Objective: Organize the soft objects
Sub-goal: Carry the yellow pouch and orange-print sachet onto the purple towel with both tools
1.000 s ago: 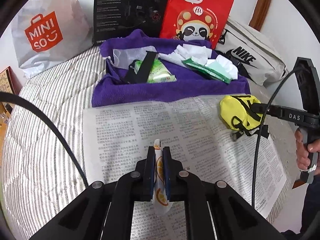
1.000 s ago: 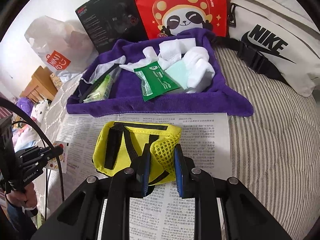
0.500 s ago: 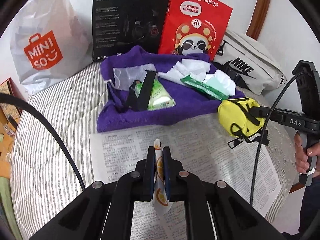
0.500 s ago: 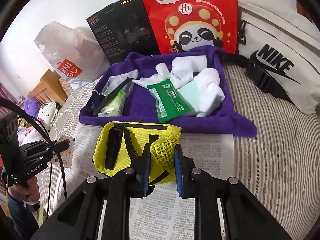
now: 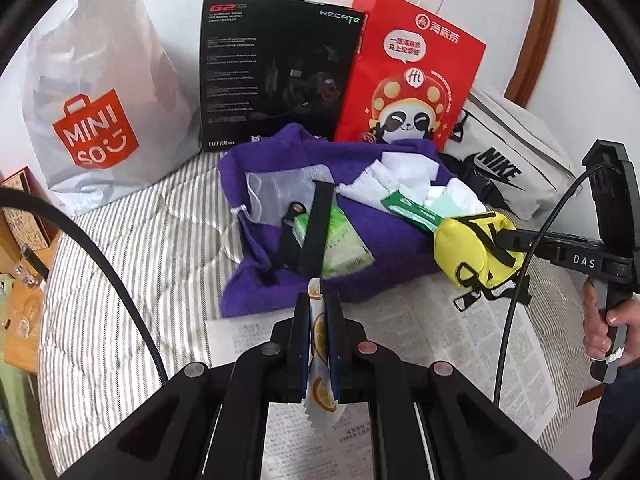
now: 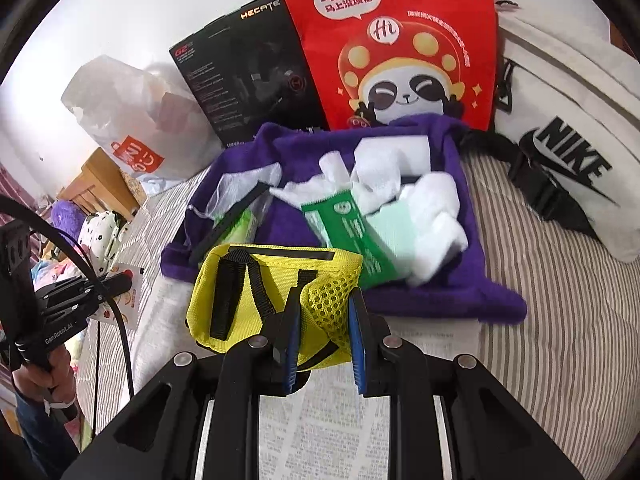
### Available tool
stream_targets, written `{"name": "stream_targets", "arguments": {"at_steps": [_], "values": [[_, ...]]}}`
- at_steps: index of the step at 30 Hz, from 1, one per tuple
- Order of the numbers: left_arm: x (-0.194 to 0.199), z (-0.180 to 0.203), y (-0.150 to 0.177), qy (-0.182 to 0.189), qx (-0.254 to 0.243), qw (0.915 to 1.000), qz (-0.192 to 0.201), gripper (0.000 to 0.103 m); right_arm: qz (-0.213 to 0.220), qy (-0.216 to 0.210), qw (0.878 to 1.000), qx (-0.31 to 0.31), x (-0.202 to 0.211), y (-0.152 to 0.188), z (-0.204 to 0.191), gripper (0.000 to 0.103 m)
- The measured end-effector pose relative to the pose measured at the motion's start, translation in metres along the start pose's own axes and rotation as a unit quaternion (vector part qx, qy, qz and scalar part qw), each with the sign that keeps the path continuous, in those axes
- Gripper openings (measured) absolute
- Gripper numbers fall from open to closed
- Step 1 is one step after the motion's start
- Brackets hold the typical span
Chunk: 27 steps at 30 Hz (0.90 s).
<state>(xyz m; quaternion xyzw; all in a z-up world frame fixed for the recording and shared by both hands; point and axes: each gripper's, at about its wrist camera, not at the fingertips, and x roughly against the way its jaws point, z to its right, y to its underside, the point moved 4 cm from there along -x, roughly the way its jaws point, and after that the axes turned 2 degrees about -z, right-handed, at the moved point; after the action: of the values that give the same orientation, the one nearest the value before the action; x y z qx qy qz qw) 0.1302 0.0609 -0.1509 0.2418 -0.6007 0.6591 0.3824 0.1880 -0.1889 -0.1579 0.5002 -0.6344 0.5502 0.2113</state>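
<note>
My left gripper (image 5: 318, 300) is shut on a white sachet with orange slices (image 5: 320, 364), held above the newspaper (image 5: 516, 344) just short of the purple towel (image 5: 280, 284). My right gripper (image 6: 323, 300) is shut on a yellow mesh pouch with black straps (image 6: 256, 284), held at the towel's (image 6: 440, 300) near edge; the pouch also shows in the left wrist view (image 5: 472, 252). On the towel lie white tissues (image 6: 432, 204), a green packet (image 6: 352, 232), a light green wipes pack (image 5: 340, 244) and a black strap (image 5: 316, 228).
A Miniso bag (image 5: 96, 112), a black Hecate box (image 5: 272, 76), a red panda paper bag (image 5: 408, 80) and a white Nike bag (image 5: 512, 160) stand behind the towel on the striped bed (image 5: 132, 280). A wooden shelf (image 5: 20, 280) is at the left.
Both grippers have moved forward toward the purple towel with their objects. The yellow pouch has gone from above the newspaper to the towel's near edge.
</note>
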Motion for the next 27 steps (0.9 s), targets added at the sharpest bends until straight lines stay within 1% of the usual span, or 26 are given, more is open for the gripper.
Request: {"name": "stream_targets", "arguments": {"at_steps": [3,8,14,18,22,27], "values": [[-0.002,-0.004,-0.007,-0.003,0.002,1.0,0.001,0.008,0.001,0.004,1.0,0.001,-0.005,-0.012,0.001,0.022],[-0.008,-0.008,-0.017,0.003,-0.004,1.0,-0.001,0.008,0.001,0.015,1.0,0.0,-0.018,-0.031,0.001,0.022],[-0.015,-0.014,-0.028,0.009,-0.005,0.9999,0.004,0.008,-0.009,0.031,0.999,0.006,-0.04,-0.047,0.001,0.022],[-0.022,-0.018,-0.033,0.014,-0.003,0.9999,0.004,0.008,-0.029,0.035,0.999,0.013,-0.062,-0.051,0.001,0.022],[-0.029,-0.021,-0.042,0.015,-0.005,0.9999,0.002,0.008,-0.046,0.044,0.998,0.026,-0.081,-0.048,0.0,0.022],[-0.034,-0.023,-0.053,0.015,-0.004,0.9999,0.003,0.008,-0.047,0.039,0.998,0.028,-0.091,-0.05,0.0,0.022]]}}
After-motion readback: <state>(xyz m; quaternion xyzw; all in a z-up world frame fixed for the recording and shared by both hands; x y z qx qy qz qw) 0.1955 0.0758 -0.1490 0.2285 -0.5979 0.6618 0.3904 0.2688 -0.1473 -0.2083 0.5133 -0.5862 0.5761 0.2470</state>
